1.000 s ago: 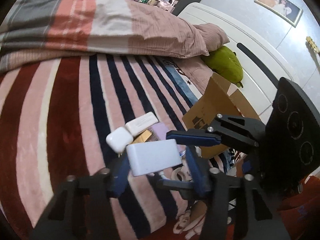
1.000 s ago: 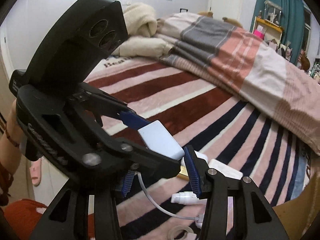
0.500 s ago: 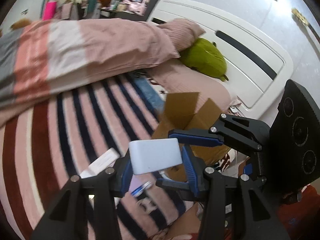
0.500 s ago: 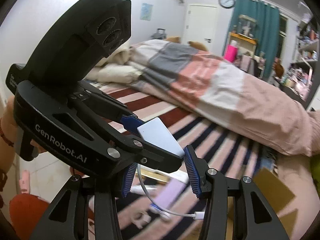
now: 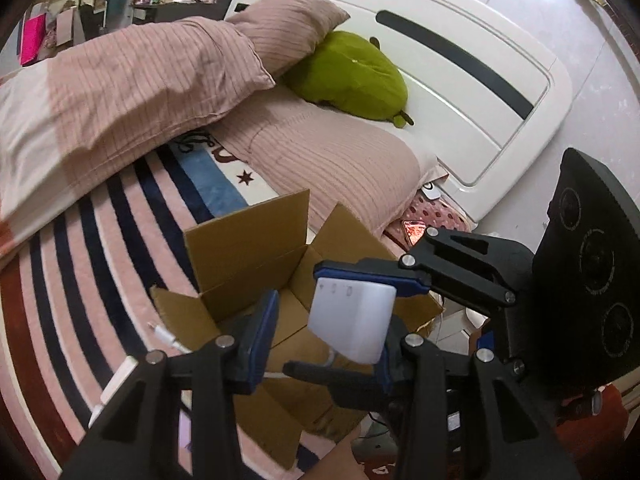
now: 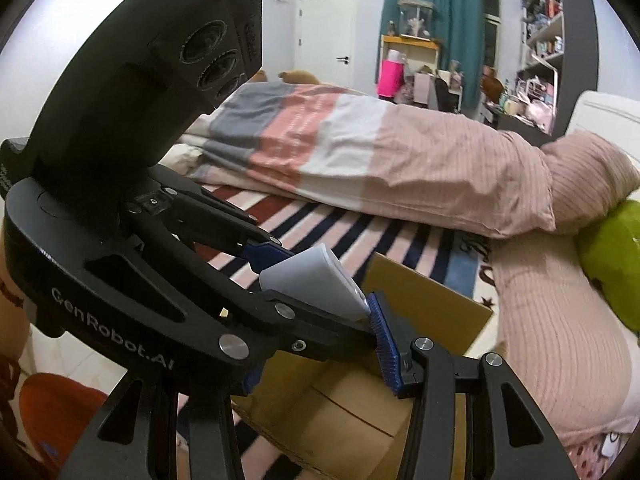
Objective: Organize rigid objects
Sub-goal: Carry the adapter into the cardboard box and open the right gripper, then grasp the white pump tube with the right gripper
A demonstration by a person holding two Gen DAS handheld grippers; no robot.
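A white power bank (image 5: 351,322) hangs tilted above an open cardboard box (image 5: 244,256) on the striped bed cover. My left gripper (image 5: 320,344) now stands open: its left pad (image 5: 262,332) is clear of the power bank, which rests against the right side. A white cable hangs from the power bank's underside. My right gripper (image 6: 316,344) is just beside it, its jaws apart, and its upper finger (image 5: 372,276) lies along the power bank's top edge. In the right wrist view the power bank (image 6: 316,284) sits between the left gripper's blue pads, over the box (image 6: 424,304).
A white cable end (image 5: 160,334) and a white flat device (image 5: 114,390) lie on the cover left of the box. A pink pillow (image 5: 328,164), a green plush (image 5: 352,76) and the white headboard (image 5: 460,80) stand beyond the box. A folded duvet (image 6: 360,152) lies behind.
Both grippers have swung toward the headboard and now hang over the cardboard box. The left gripper's jaws have opened, and the power bank has tilted to the right.
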